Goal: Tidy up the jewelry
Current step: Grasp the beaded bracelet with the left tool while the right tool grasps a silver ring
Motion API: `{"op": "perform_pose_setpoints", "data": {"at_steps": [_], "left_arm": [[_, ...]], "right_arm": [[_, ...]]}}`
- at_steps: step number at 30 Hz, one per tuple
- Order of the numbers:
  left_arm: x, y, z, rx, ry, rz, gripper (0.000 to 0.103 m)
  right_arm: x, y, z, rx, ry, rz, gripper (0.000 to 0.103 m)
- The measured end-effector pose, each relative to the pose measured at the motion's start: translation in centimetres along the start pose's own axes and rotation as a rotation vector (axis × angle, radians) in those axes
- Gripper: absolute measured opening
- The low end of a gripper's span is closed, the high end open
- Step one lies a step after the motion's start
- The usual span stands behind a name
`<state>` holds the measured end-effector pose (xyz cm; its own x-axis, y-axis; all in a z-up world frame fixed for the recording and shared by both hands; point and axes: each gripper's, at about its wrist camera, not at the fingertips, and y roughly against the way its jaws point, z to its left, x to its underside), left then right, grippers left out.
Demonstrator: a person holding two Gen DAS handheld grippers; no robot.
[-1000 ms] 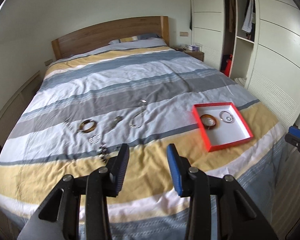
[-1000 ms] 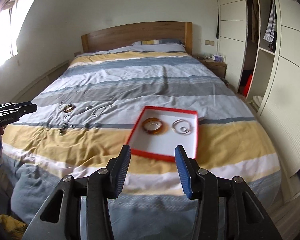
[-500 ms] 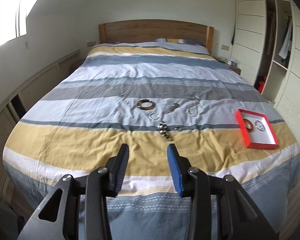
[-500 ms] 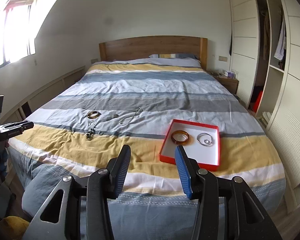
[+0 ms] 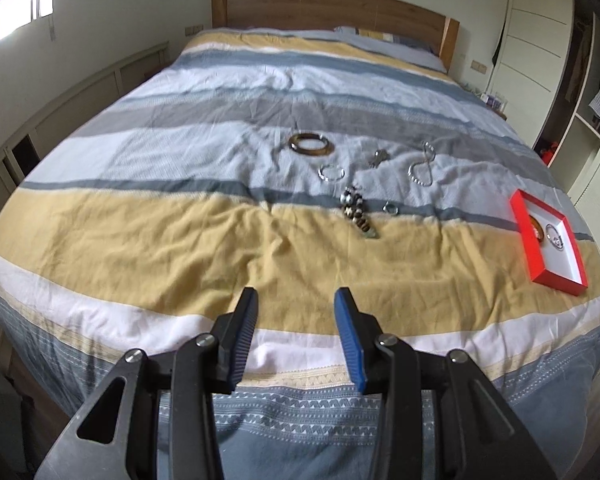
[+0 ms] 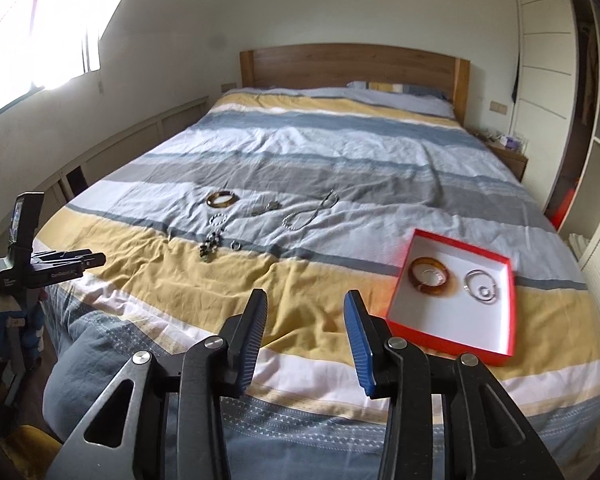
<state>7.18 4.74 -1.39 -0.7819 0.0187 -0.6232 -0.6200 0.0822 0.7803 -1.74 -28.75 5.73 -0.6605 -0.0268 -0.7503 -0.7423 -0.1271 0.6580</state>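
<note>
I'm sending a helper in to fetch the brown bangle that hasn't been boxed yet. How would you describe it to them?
On the striped bed, ignore the red box near the right edge and find the loose jewelry left of it. The brown bangle lies farthest toward the headboard and leftmost there, a thick amber-brown ring, unlike the thin beaded bracelet just below it.

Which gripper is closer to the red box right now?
Right. The right gripper hovers open just left of the red box, at the bed's foot. The left gripper, also open, hangs well to the box's left.
</note>
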Motion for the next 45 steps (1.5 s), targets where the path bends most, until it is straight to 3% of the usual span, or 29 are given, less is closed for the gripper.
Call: {"op": "perform_pose_setpoints", "data": {"at_steps": [8,23,39,45], "left_arm": [[-0.5,-5.2,-1.1,0.043,0.022,0.062,0.038],[-5.3,-12.7,-2.1,0.116,0.026,0.077,0.038],[-7.0,-18.0,-3.6,0.190,0.035,0.095,0.038],[-6.5,-20.0,-4.3,0.164,0.002,0.109,0.036]], "right_arm": [[0.0,-7.3,-0.6,-0.047,-0.010,0.095,0.038],[-2.0,-18.4,0.2,-0.129,0.003,0.181,0.038],[-2.7,-24.0,0.9,-0.186,0.000,0.205,0.038],[-2.7,-26.1,2.2,-0.220,0.017,0.224,0.038]]}}
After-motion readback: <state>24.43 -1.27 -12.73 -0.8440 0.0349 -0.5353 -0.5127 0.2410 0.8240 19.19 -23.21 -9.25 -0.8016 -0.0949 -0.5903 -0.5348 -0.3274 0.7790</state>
